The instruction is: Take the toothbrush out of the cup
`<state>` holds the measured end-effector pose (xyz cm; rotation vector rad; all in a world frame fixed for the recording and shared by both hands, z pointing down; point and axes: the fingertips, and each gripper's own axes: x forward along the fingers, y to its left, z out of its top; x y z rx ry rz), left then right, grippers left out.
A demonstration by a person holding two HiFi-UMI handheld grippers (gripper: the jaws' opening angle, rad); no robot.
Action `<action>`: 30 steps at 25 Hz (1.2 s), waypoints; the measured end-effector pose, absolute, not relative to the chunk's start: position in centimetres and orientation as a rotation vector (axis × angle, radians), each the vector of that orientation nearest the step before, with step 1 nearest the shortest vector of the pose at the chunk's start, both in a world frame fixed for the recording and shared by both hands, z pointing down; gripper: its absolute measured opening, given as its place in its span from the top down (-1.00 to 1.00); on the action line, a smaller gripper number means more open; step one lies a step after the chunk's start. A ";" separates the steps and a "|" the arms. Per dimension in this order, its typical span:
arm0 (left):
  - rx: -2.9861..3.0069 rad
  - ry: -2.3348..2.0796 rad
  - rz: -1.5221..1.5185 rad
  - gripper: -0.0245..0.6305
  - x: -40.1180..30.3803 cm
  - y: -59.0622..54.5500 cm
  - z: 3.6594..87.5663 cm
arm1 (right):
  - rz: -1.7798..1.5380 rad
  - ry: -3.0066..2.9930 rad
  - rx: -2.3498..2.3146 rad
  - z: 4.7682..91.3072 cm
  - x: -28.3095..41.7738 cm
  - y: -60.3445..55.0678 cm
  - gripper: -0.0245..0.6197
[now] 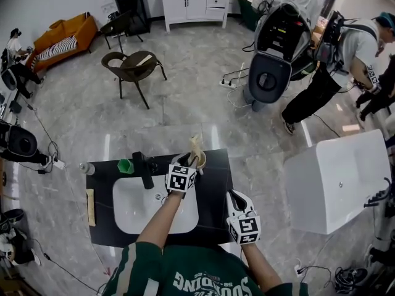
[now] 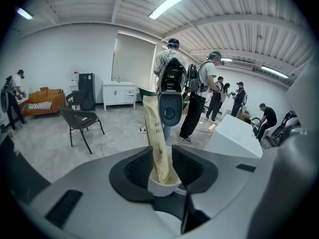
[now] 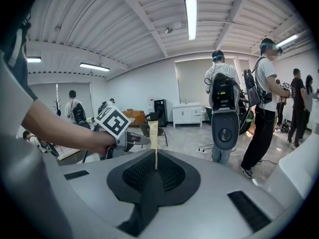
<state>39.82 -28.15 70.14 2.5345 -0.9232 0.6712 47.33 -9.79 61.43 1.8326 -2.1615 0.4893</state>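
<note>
Reaches forward with the left gripper [image 1: 192,160] to the far edge of the black counter [image 1: 216,190], just right of the faucet [image 1: 145,168] and behind the sink [image 1: 133,214]. Pinches there the toothbrush [image 1: 196,145], wrapped in pale paper, just above the rim of the white cup [image 1: 199,160]. Shows, in the left gripper view, both dark pads [image 2: 138,171] lying against the flat sides of the wrapper, with no gap to see and the cup rim directly under them. Leaves the lower end of the toothbrush inside the cup, so not yet taken out.

Stands upright in the cup, long axis nearly vertical, upper end leaning only a little. Calls, most probably, for a straight lift along this axis until the lower end passes the rim. Could tip the light cup with a sideways pull, with no hold on the cup itself.

Stretches the left forearm out over the sink, wrist nearly straight, marker cube facing up. Holds the right gripper [image 1: 233,196] back at the near right part of the counter, well apart from the cup, jaws pressed together on nothing and pointing roughly toward the toothbrush.
</note>
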 end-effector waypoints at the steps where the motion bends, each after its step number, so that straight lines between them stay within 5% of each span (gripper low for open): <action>1: 2.526 -0.924 0.682 0.54 39.8 -28.3 70.6 | 0.483 -2.158 1.830 61.5 47.3 -9.7 0.80; 30: 2.517 -0.963 0.515 0.83 39.5 -28.7 67.5 | 0.473 -2.159 1.823 60.6 47.5 -9.0 0.80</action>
